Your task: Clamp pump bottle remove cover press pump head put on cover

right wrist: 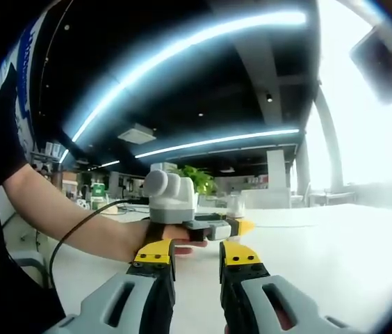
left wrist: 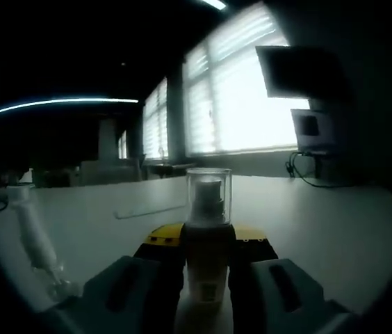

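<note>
Left gripper view, item by item.

- Left gripper (left wrist: 206,268): grey bodies with yellow-tipped black jaws rising from the bottom edge, drawn in narrow and clamping the pump bottle on both sides.
- Pump bottle (left wrist: 207,268): upright between those jaws, pale body with a small label low on its front, standing on the white table (left wrist: 321,229).
- Clear cover (left wrist: 208,196): transparent cap still seated over the pump head, above the jaw tips.
- Clear tube-like object (left wrist: 36,236): lying on the table to the left of the left gripper, well apart from the bottle; its kind cannot be told.
- Long flat strip (left wrist: 147,209): on the table ahead of the jaws and to their left.
- Background: bright windows with blinds ahead, a dark monitor (left wrist: 300,69) up and to the right.

Right gripper view, item by item.

- Right gripper (right wrist: 196,259): two yellow-tipped jaws standing parallel with a narrow gap, nothing between them, poised above the table (right wrist: 335,243).
- Left gripper (right wrist: 217,227): ahead of the right jaws and slightly left, held in the person's hand (right wrist: 161,233), its yellow tip pointing right.
- Pump bottle cover (right wrist: 235,204): just beyond that yellow tip, small and hard to read.
- Person's forearm (right wrist: 64,216): reaching in from the left, with a black cable (right wrist: 78,226) across it.
</note>
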